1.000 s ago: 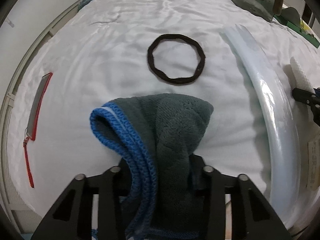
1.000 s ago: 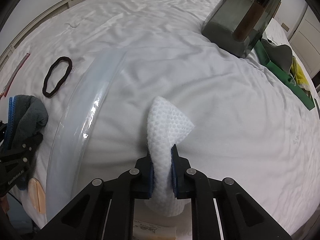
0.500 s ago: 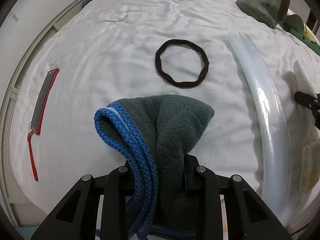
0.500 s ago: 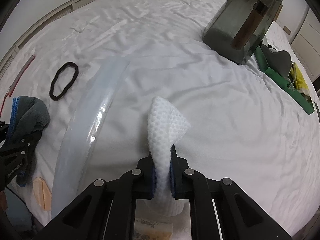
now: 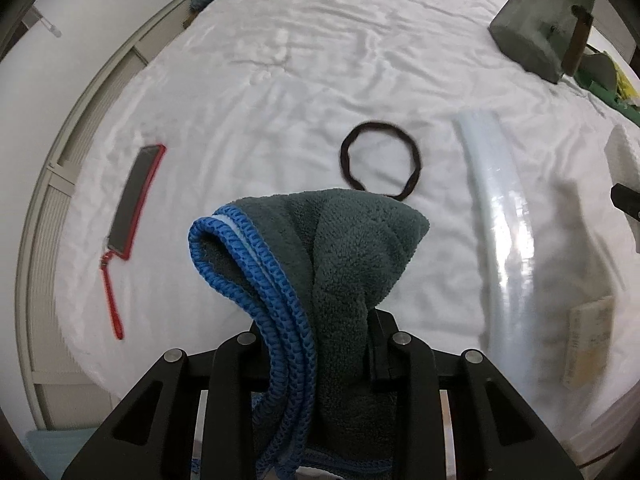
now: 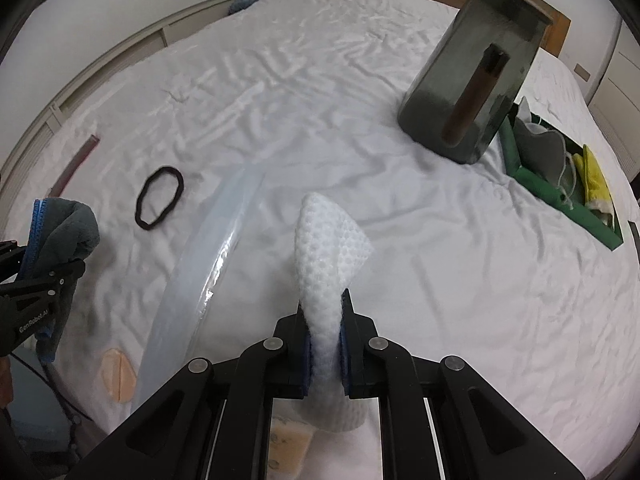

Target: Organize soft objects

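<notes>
Both grippers have risen since a second ago, and the bed now spreads wider beneath them, its white sheet (image 6: 320,128) showing more of the far edge. The left gripper (image 5: 320,344) is clamped on a grey towel with a blue crocheted border (image 5: 340,264), which stands bunched above its fingers and hangs below them. The right gripper (image 6: 324,332) is pinched tight on a white waffle-textured cloth (image 6: 324,248), clear of the bedding.

A black hair band (image 5: 380,166) lies flat on the sheet straight ahead of the left gripper, and a long clear plastic roll (image 6: 208,264) runs lengthwise between the two tools. A red-cased phone (image 5: 136,196) rests well off to the left.

The likely destinations sit on the right-hand side: a dark smoked bin (image 6: 472,84) stands upright on the bed, with a green tray (image 6: 532,188) holding a grey mask and yellow items just behind it. The right gripper is much the nearer, with open sheet between. The left would have to cross over the plastic roll to reach either.
</notes>
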`<action>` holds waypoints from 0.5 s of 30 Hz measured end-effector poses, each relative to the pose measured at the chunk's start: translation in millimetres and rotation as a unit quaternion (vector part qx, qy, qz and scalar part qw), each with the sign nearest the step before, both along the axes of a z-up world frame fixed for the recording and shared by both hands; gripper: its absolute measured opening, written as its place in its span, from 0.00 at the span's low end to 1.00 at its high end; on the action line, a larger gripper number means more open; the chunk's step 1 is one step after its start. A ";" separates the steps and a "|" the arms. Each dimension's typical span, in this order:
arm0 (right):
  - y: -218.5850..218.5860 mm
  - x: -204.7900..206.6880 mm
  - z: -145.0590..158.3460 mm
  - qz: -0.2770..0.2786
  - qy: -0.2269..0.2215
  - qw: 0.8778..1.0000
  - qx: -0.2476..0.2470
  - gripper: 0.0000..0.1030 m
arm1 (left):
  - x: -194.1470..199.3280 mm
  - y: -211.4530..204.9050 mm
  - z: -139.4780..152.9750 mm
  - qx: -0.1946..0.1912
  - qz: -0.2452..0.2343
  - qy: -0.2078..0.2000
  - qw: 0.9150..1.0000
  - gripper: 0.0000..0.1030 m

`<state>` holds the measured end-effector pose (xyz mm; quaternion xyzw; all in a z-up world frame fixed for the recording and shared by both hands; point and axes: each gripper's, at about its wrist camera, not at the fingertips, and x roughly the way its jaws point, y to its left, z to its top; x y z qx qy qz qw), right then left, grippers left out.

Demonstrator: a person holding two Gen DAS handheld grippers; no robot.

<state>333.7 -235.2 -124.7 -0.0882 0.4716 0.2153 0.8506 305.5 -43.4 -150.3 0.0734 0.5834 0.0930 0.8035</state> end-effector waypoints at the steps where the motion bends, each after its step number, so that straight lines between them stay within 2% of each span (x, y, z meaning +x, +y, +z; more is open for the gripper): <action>1: -5.7 -0.4 5.5 0.000 0.000 1.000 0.005 0.09 | -1.5 -3.8 4.8 -0.001 0.001 0.000 1.000 0.25; 5: -32.1 -1.5 27.3 0.002 -0.006 1.000 0.015 0.09 | -2.6 -23.0 32.2 -0.009 0.003 -0.005 1.000 0.25; 9: -69.7 -0.4 47.7 -0.003 -0.015 1.000 0.016 0.09 | -3.6 -62.8 59.6 -0.030 -0.012 -0.011 0.999 0.25; 15: -144.4 14.6 75.7 -0.038 -0.038 0.999 -0.002 0.09 | 8.9 -153.8 93.8 -0.080 -0.059 -0.032 0.995 0.25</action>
